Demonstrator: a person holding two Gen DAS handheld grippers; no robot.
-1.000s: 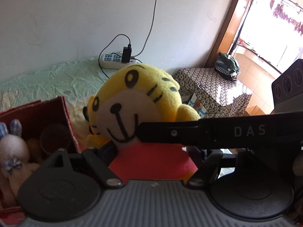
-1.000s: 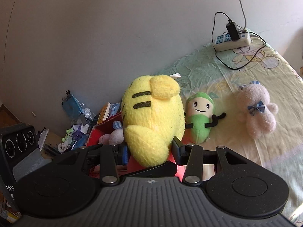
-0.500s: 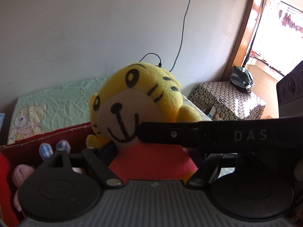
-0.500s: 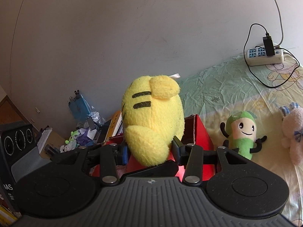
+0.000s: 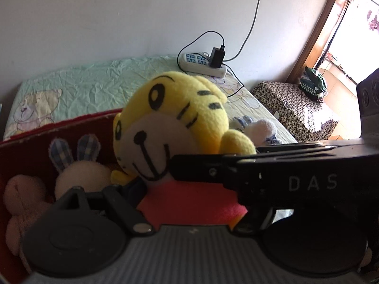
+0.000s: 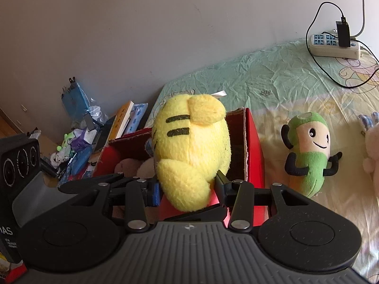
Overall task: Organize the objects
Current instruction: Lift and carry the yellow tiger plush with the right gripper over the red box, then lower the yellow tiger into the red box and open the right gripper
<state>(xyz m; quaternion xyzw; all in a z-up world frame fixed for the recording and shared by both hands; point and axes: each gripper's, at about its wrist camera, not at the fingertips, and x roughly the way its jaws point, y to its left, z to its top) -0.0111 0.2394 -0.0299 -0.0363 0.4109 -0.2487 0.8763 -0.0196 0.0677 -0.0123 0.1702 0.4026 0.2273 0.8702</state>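
Note:
A yellow tiger plush [image 5: 175, 127] with a red shirt is held between both grippers, above the open red box [image 6: 253, 146]. My left gripper [image 5: 189, 198] is shut on its red body from the front. My right gripper [image 6: 187, 189] is shut on it from behind, seen as a yellow back [image 6: 191, 151]. The box [image 5: 28, 146] holds a bunny plush [image 5: 78, 172] with checked ears and a pink plush [image 5: 21, 196]. A green bean plush [image 6: 310, 158] and a pale pink bear [image 6: 372, 151] lie on the bed to the right of the box.
A white power strip [image 6: 334, 47] with a black charger and cables lies at the bed's far side by the wall. Books and clutter [image 6: 94, 130] sit left of the bed. A patterned stool [image 5: 298, 108] stands beyond the bed's right edge.
Both grippers carried the tiger plush over the red box and lower toward it; the box's inside and its plushes now show more in both views.

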